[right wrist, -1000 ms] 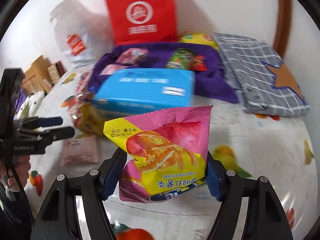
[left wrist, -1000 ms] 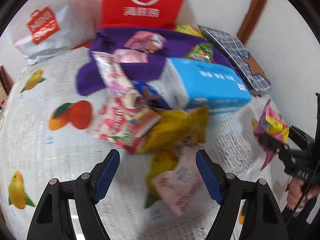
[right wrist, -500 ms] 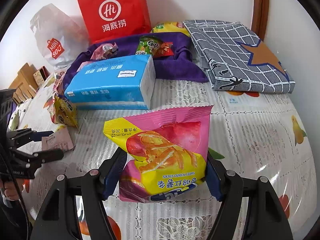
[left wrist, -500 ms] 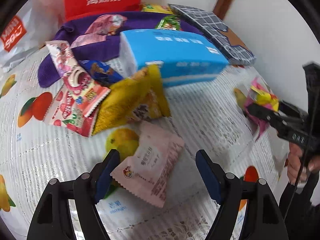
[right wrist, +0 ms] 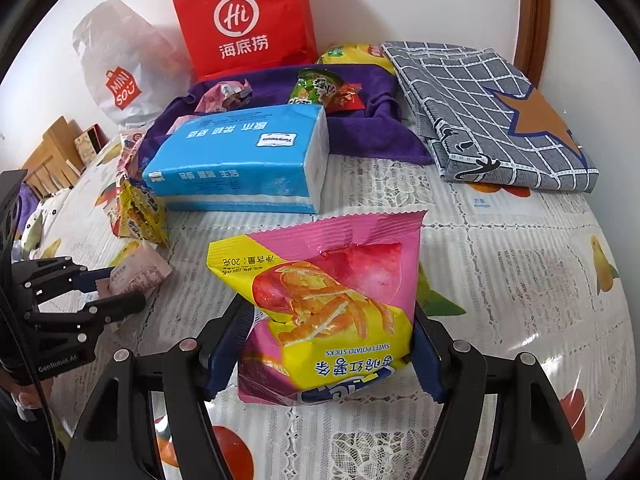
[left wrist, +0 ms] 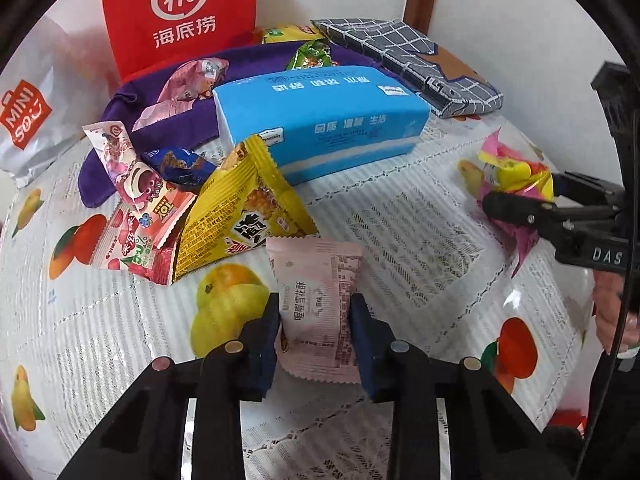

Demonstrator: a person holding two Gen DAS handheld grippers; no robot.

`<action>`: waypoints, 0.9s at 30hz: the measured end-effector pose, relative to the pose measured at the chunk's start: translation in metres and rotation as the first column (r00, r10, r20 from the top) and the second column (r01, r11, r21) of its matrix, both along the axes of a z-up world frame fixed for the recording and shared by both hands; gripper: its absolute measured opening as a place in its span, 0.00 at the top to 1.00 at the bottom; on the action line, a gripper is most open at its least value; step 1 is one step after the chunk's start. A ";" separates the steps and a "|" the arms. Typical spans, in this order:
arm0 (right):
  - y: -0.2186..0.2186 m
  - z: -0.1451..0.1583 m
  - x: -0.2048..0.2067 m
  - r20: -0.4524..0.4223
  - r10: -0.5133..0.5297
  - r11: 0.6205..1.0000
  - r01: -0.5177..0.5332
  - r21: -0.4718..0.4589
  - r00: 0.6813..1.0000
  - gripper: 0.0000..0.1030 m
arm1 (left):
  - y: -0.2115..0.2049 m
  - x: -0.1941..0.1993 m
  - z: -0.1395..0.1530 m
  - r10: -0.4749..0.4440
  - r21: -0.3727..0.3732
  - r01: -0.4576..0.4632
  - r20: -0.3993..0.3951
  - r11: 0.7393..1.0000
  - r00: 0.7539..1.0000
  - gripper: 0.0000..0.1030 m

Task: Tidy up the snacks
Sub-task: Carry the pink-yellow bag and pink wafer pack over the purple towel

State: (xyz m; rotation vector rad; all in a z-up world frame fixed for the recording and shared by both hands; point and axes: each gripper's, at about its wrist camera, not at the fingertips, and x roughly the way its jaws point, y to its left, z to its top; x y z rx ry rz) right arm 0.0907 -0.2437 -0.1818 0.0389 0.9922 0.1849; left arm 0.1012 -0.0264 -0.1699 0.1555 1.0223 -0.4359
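Pick-up step: left tongs (left wrist: 315,318) just closed, clenched on pale pink flat sachet (left wrist: 317,309); right tongs (right wrist: 326,354) grasping pink-yellow foil crisp bag (right wrist: 328,308). Next: lift sachet off near bench (left wrist: 420,216).

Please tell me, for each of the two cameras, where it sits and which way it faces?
Left wrist: on the left gripper, facing forward and down at the table; its jaws, which have just been closing, pinch the pale pink packet; the right gripper shows at the right edge.
Right wrist: on the right gripper, facing forward and down; it holds the sweet potato sticks bag; the left gripper shows at left.
Shared: blue tissue pack, red bag.
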 end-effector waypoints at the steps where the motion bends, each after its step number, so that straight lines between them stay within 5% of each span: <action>1: 0.000 0.000 -0.001 0.002 0.002 1.000 -0.002 0.000 1.000 0.30 | -0.001 0.000 -0.001 0.003 -0.006 -0.003 -0.005 1.000 1.000 0.70; 14: 0.000 0.008 0.000 0.011 -0.010 1.000 0.010 0.002 1.000 0.30 | 0.013 -0.003 0.023 0.036 -0.126 -0.038 -0.020 0.991 0.999 0.70; 27: 0.003 0.026 0.005 0.052 -0.029 1.000 0.028 0.011 0.998 0.30 | 0.012 0.004 0.048 0.060 -0.156 -0.057 0.014 0.986 0.998 0.70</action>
